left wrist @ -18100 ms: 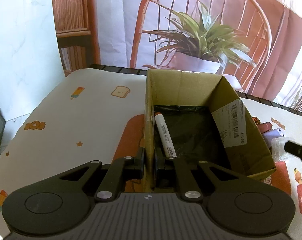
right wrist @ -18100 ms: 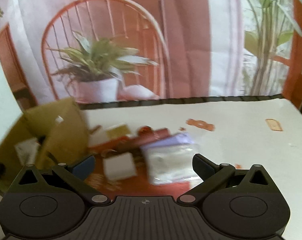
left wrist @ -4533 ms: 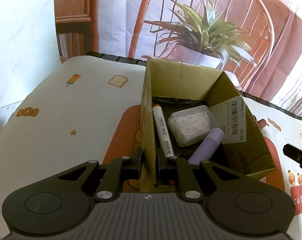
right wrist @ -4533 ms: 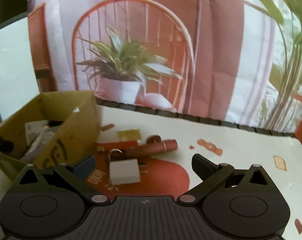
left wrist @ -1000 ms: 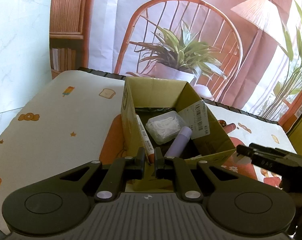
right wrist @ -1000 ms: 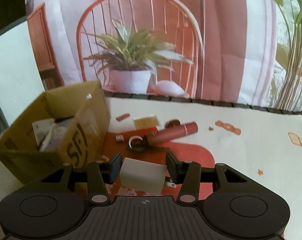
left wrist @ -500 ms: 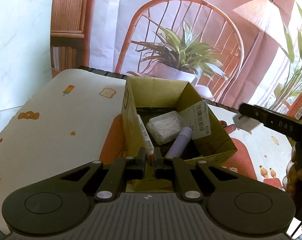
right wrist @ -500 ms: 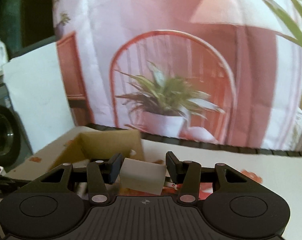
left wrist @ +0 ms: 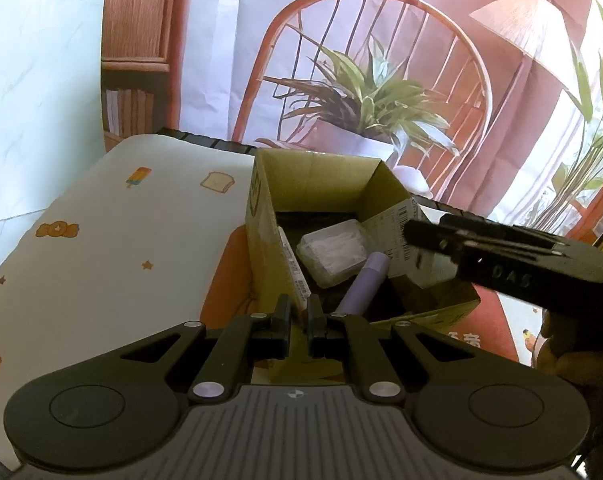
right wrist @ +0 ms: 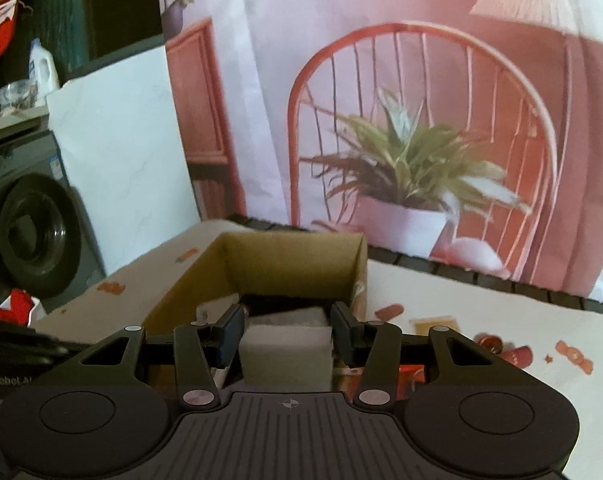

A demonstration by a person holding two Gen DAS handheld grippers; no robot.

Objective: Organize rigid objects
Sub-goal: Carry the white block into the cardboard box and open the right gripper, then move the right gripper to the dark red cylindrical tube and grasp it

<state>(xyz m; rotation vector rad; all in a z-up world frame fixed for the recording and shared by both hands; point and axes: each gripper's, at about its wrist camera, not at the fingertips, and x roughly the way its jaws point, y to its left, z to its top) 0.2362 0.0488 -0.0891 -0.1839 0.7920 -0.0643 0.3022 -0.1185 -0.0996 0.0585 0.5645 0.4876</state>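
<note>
**White block arrives over the box**

The right gripper (right wrist: pixel 287 330), pinching the white block (right wrist: pixel 286 354), has swung up from the mat and now hangs above the cardboard box (left wrist: pixel 319 184). The left gripper (left wrist: pixel 299 314) stays pressed on the box's near wall. Marker (left wrist: pixel 293 264), clear case (left wrist: pixel 333 250) and purple tube (left wrist: pixel 363 282) already lie inside; a release looks next.

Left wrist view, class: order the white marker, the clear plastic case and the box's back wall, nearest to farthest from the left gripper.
1. White marker: along the box's left wall, just ahead of the left gripper.
2. Clear plastic case: mid-box, slightly right.
3. Back wall: farthest, at the cardboard box's far end.
</note>
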